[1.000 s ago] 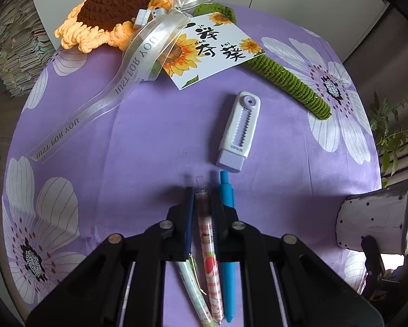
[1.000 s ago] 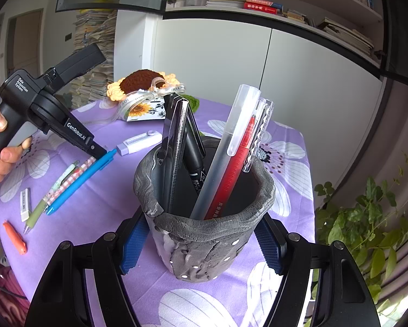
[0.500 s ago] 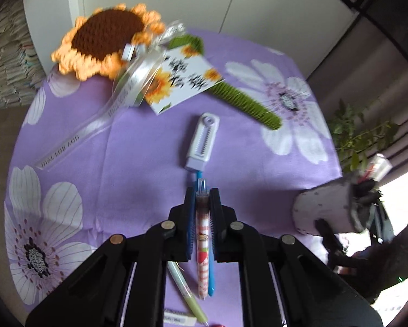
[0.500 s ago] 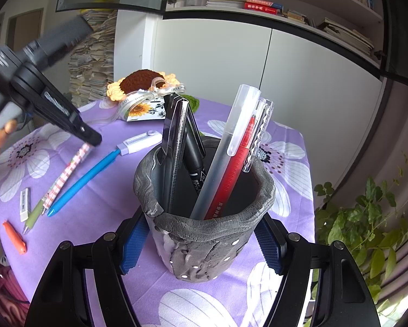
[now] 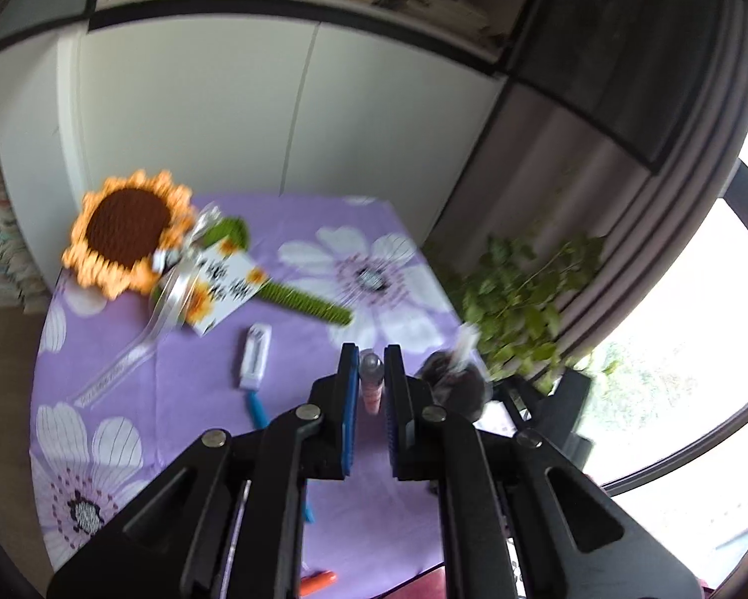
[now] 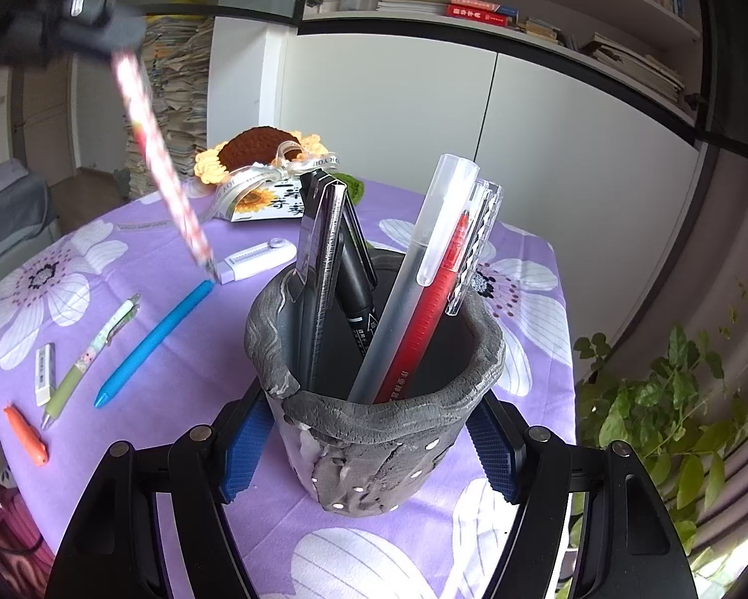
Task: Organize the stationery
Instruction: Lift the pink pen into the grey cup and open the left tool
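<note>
Pink checks run all down the pen point(image 6: 161, 149) that my left tool point(image 5: 371, 374) has pinched tight near its top end. In the right wrist view the pen hangs in the air on a slant, with its tip low and well clear of the purple cloth on the desk point(image 6: 523, 269). My right tool point(image 6: 369, 444) is wrapped wide around the grey clay pen pot point(image 6: 374, 429), one blue pad on each side, so the pot can't slide.

I think the job now is to get the pink pen into that pot. Here is what could go wrong.

The pot is already crowded. A frosted pen point(image 6: 413, 279), a red pen point(image 6: 423, 329), a black marker point(image 6: 356, 294) and a dark flat ruler point(image 6: 321, 269) all stick up and lean across the mouth. If I come down in the wrong spot, my pen's tip could bump one of them and stop, or push it over.

I only hold the pen by one end, so it may swing or twist in my grip. If it slips, it could drop back onto the desk.

If I push too hard on the rim, the pot could tip, even with my right tool around it.

The blue pen point(image 6: 156, 339), the green pen point(image 6: 92, 354), the white eraser point(image 6: 44, 367), the orange thing point(image 6: 24, 434) and the white correction tape point(image 6: 256, 259) lie on the cloth, waiting.
</note>
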Tool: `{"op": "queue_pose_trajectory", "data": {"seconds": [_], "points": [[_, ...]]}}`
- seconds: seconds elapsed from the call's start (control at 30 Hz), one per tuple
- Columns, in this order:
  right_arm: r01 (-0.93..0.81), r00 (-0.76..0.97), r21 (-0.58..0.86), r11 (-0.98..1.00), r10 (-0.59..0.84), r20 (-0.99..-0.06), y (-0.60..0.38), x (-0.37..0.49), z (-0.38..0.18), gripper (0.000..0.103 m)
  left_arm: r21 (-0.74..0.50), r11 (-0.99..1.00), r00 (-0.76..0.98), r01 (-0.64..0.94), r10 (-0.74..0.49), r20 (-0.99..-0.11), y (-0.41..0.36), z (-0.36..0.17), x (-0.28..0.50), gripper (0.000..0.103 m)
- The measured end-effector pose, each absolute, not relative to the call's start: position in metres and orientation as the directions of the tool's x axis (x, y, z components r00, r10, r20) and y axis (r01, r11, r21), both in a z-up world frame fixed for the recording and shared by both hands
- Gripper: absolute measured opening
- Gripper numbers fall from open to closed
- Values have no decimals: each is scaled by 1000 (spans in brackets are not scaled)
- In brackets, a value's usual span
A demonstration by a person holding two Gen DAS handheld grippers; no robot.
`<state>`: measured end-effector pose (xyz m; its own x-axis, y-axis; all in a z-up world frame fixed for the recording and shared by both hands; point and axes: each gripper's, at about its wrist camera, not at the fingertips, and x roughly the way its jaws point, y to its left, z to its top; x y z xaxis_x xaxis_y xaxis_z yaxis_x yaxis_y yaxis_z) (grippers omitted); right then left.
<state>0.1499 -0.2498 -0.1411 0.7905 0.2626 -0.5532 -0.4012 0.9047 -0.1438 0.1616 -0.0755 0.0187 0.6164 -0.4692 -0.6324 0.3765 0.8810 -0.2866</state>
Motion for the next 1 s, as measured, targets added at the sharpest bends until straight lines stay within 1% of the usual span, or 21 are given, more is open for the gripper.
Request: {"op": "queue_pose_trajectory", "data": {"seconds": [0.1, 0.17, 0.27, 0.37, 0.57, 0.7, 0.83, 1.0], "points": [[-400, 791, -145, 905, 261, -554, -249, 150, -141, 73, -292, 852, 632, 435, -520, -574, -87, 40, 154, 8], [-401, 790, -145, 905, 261, -554, -249, 150, -141, 73, -293, 838, 635, 460, -542, -551, -94, 50, 152, 8], [-402, 789, -141, 905, 264, -555, -249, 149, -141, 73, -301, 812, 618, 500, -579, -532, -106, 58, 150, 8], [-403, 787, -134, 905, 267, -557, -250, 150, -142, 73, -280, 808, 617, 518, -580, -532, -122, 56, 154, 8], [-403, 787, -136, 905, 267, -556, -250, 151, -142, 73, -257, 806, 575, 533, -568, -589, -152, 38, 174, 8], [-403, 787, -136, 905, 266, -556, -250, 151, -142, 73, -207, 828, 572, 522, -519, -635, -165, 18, 185, 8], [-403, 787, -135, 905, 267, -556, -250, 151, -142, 73, -188, 836, 536, 516, -486, -690, -172, -7, 194, 8], [-403, 787, -135, 905, 267, -556, -249, 151, -143, 73, -176, 842, 505, 509, -458, -731, -178, -28, 203, 7]]}}
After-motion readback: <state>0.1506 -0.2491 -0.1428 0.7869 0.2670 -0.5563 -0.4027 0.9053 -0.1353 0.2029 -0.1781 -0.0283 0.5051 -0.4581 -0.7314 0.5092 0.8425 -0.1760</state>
